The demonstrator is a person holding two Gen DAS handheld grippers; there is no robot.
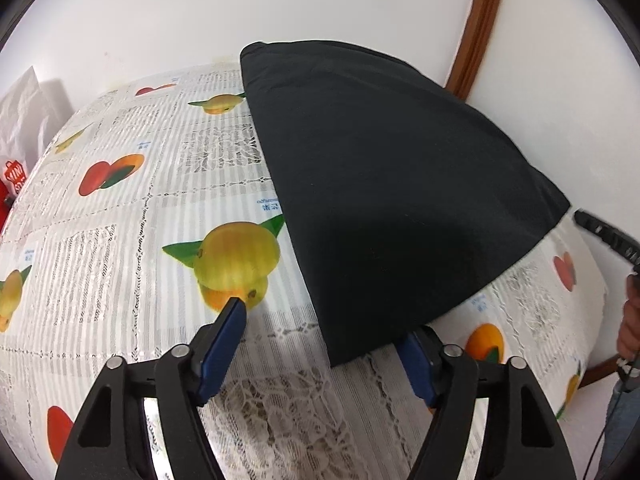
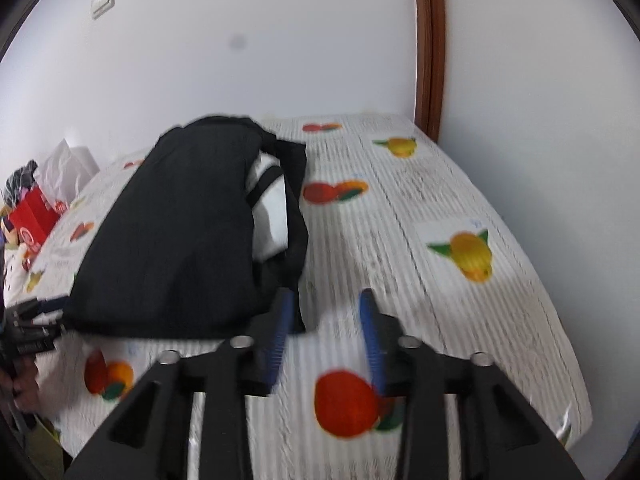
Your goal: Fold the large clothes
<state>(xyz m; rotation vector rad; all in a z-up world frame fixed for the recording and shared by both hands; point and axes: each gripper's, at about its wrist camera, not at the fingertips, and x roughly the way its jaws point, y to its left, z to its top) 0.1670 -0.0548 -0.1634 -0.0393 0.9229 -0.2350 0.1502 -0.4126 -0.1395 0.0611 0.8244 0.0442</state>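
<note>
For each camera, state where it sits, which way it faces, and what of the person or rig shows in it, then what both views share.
Left wrist: on the left tongs, angled down across the tablecloth at the black garment; its own blue pads, open, straddle the garment's near corner; a hand shows at the right edge.
Right wrist: on the right tongs, angled down at the garment's bunched end; pads open, nothing between them; view blurred.
Shared: the garment, the fruit-print tablecloth, the white wall, the brown door frame.
</note>
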